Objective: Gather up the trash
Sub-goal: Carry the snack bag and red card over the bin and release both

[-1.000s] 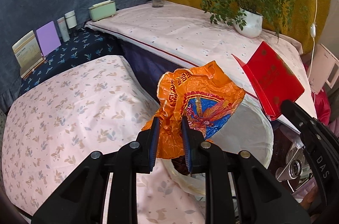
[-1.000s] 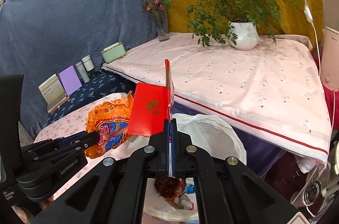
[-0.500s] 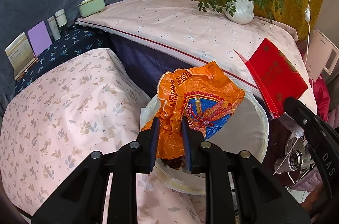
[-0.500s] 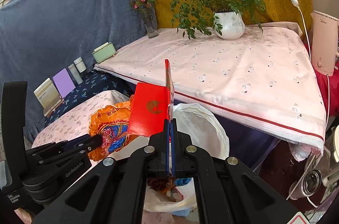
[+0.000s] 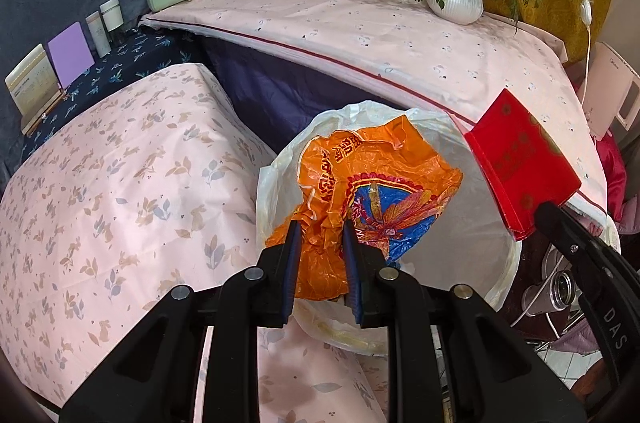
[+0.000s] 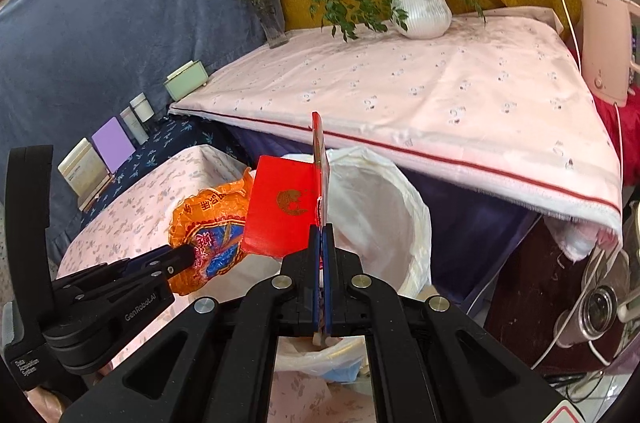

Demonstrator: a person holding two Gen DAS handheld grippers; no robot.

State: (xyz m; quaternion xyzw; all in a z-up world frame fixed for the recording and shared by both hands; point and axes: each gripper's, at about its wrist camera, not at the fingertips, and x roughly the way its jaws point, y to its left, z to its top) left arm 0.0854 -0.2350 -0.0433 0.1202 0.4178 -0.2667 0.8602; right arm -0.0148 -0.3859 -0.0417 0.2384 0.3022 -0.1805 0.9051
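A crumpled orange snack bag (image 5: 372, 191) with a blue dragonfly print hangs over the mouth of a bin lined with a white bag (image 5: 472, 251). My left gripper (image 5: 320, 235) is shut on the orange bag's lower edge. The same orange bag (image 6: 208, 223) appears at the left in the right wrist view, with the left gripper (image 6: 188, 255) clamped on it. My right gripper (image 6: 321, 235) is shut on a flat red carton (image 6: 284, 207), held upright above the white bin liner (image 6: 384, 223). That red carton (image 5: 520, 167) shows at the right in the left wrist view.
A low table with a pink leaf-print cloth (image 5: 100, 191) lies left of the bin. Behind it a higher pink-covered table (image 6: 420, 91) bears a potted plant (image 6: 420, 11), a flower vase (image 6: 272, 19) and a green box (image 6: 186, 85). A fan (image 6: 600, 307) and cables sit at the right.
Both grippers have sunk toward the bin with their loads. The orange bag now hangs lower over the liner's mouth, and the red carton stands closer to the rim.
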